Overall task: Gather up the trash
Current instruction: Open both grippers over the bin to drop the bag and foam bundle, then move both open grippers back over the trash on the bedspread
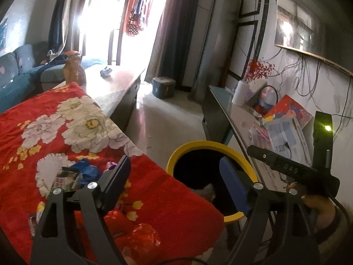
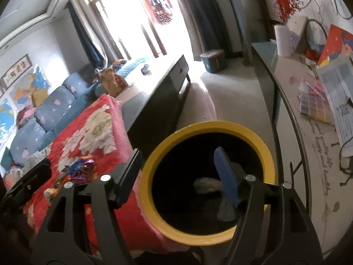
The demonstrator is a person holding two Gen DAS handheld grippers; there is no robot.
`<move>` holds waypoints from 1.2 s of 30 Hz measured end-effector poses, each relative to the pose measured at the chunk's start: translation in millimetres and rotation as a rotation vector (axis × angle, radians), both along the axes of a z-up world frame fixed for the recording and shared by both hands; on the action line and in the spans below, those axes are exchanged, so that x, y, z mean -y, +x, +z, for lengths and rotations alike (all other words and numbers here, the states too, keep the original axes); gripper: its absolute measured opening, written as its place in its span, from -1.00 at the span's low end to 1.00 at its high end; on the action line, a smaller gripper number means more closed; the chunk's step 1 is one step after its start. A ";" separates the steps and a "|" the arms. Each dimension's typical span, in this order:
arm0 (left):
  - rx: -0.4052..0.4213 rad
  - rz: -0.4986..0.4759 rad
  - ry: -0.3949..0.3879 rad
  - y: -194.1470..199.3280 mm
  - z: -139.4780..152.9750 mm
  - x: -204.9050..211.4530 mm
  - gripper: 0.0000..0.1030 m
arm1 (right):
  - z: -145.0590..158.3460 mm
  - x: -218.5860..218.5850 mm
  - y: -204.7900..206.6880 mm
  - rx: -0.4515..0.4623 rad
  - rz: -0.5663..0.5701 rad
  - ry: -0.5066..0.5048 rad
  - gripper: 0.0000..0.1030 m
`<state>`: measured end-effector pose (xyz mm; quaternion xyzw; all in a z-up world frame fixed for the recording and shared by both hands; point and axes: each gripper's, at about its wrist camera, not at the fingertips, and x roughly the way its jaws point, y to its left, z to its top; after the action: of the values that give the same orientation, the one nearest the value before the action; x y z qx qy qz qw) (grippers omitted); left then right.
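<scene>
Bin (image 2: 207,128) beside blanket (image 1: 66,119), perhaps touching

Lighting: strong daylight from the window (image 1: 114,22), blown out to white, glare spilling across the floor (image 1: 163,110). Bin interior (image 2: 194,176) near black. Quality: soft focus throughout; heavy fisheye bending and dark vignette at the edges in both views.

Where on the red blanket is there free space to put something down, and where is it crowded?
Free: the flowered stretch of the red blanket behind the wrappers, and the strip beside the yellow bin. Crowded: the near end, littered with wrappers.
</scene>
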<state>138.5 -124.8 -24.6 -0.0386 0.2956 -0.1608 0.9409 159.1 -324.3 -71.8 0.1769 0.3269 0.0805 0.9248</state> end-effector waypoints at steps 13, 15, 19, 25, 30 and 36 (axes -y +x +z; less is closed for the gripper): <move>0.039 0.078 -0.037 -15.1 13.7 -34.4 0.82 | 19.2 -22.9 -10.9 0.059 0.038 -0.023 0.37; 0.044 0.091 -0.042 -17.2 15.0 -39.6 0.82 | 21.6 -26.3 -12.7 0.067 0.045 -0.024 0.38; 0.046 0.114 -0.049 -19.9 16.5 -51.0 0.83 | 26.3 -35.0 -15.1 0.080 0.065 -0.033 0.41; 0.050 0.144 -0.065 -23.5 19.2 -67.7 0.83 | 29.2 -47.7 -18.6 0.087 0.098 -0.039 0.41; 0.055 0.179 -0.080 -25.7 22.8 -87.0 0.83 | 31.1 -61.8 -23.3 0.092 0.139 -0.050 0.43; 0.060 0.231 -0.097 -27.1 26.3 -111.6 0.83 | 32.3 -81.5 -28.3 0.091 0.195 -0.062 0.43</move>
<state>111.4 -13.2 1.8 -0.1131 0.2528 -0.0666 0.9586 130.8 -242.9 -39.5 0.1117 0.3028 0.1681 0.9314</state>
